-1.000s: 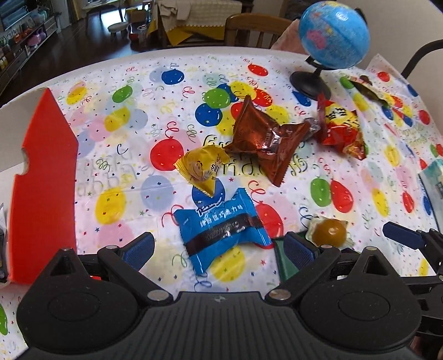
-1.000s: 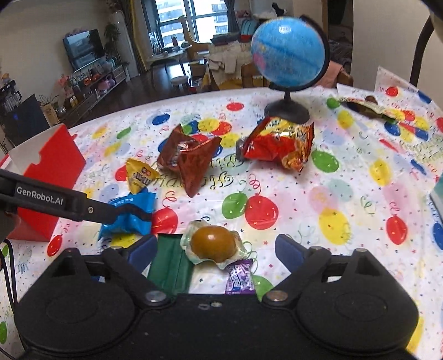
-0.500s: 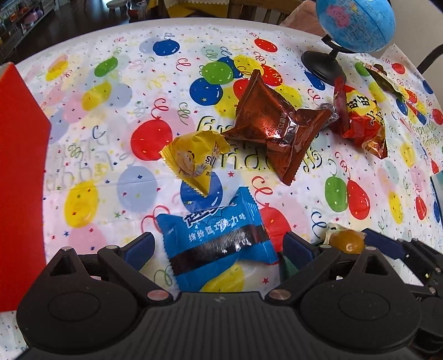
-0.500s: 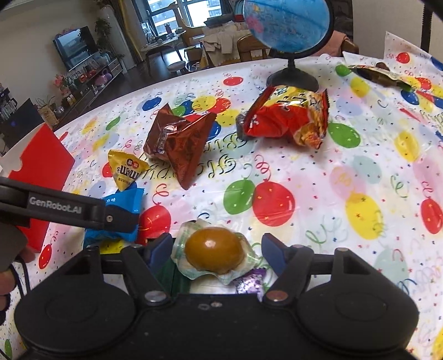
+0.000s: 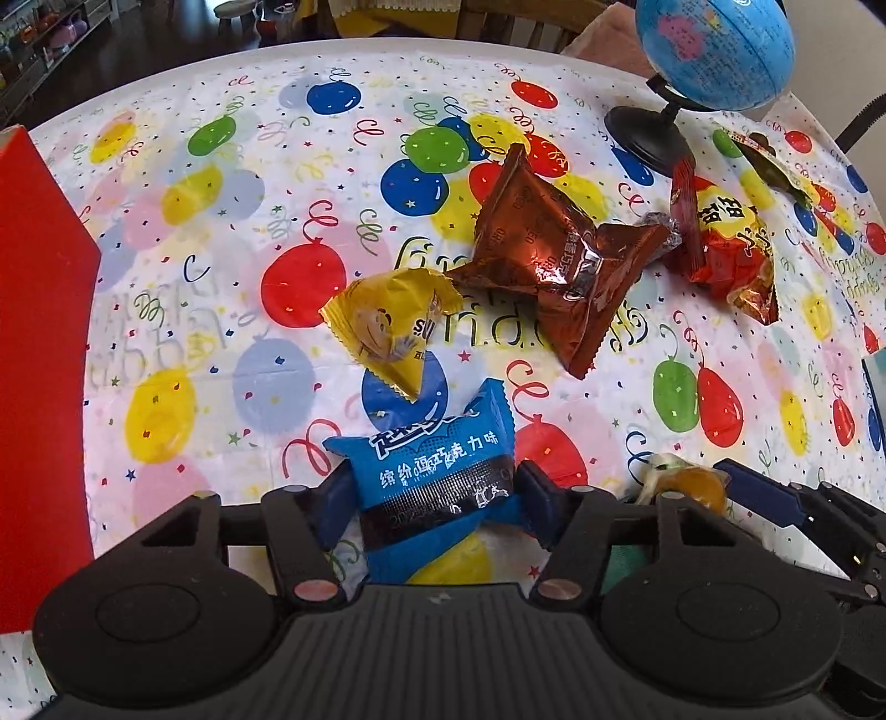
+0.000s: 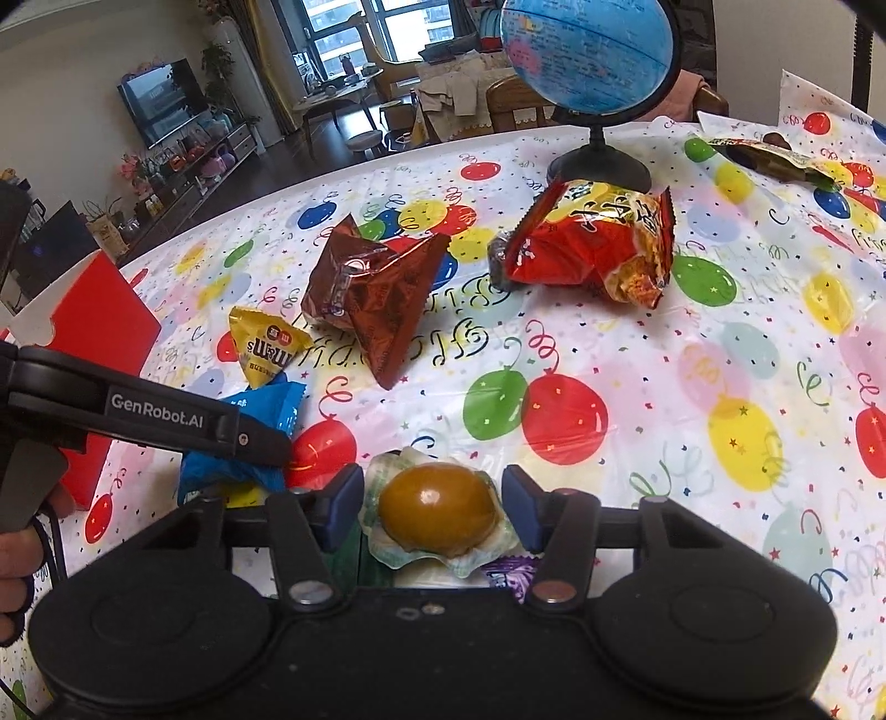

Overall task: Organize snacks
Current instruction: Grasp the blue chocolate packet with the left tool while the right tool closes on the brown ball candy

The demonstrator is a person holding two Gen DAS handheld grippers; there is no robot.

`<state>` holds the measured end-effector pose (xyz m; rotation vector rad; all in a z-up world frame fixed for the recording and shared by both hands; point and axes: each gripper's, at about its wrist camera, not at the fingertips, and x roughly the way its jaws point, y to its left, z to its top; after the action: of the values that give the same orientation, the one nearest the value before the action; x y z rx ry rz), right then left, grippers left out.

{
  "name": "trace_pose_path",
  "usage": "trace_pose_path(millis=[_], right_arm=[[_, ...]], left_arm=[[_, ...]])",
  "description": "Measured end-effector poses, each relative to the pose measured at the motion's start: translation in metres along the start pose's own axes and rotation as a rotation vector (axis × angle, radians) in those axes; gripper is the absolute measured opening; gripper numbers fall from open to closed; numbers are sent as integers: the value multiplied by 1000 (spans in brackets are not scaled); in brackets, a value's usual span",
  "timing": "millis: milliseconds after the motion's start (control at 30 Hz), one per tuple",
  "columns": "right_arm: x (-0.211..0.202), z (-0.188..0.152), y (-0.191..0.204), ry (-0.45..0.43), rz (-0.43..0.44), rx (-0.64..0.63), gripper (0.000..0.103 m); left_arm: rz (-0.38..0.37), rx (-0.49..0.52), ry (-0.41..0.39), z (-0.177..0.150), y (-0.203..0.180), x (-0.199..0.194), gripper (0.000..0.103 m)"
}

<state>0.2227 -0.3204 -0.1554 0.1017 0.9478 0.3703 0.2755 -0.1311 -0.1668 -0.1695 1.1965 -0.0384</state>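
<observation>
Left gripper (image 5: 434,501) was clamped on the blue snack packet (image 5: 437,487), low centre of the left wrist view, both blue pads pressed against its sides. Right gripper (image 6: 434,507) bracketed the wrapped brown egg (image 6: 437,509) at bottom centre of the right wrist view; pads sat just beside the wrapper, contact unclear, so grip state could not be told. Yellow packet (image 5: 393,332), brown packet (image 5: 554,266) and red packet (image 5: 725,249) lay mid-frame on the balloon tablecloth (image 5: 221,232). Red box (image 5: 39,360) stood at left edge; globe (image 5: 714,50) at upper right.
</observation>
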Motion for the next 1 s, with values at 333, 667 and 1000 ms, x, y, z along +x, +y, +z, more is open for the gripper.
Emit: trace_pose_path(millis=[333, 667, 1000], right_arm=[[-8, -4, 3, 6, -5, -2, 43], [-42, -3, 13, -42, 12, -13, 43], [-87, 6, 44, -113, 54, -53, 43]], left_arm=[[-8, -1, -25, -12, 4, -21, 60], [-30, 16, -80, -23, 2, -61, 60], [-45, 10, -145, -35, 13, -108, 60]])
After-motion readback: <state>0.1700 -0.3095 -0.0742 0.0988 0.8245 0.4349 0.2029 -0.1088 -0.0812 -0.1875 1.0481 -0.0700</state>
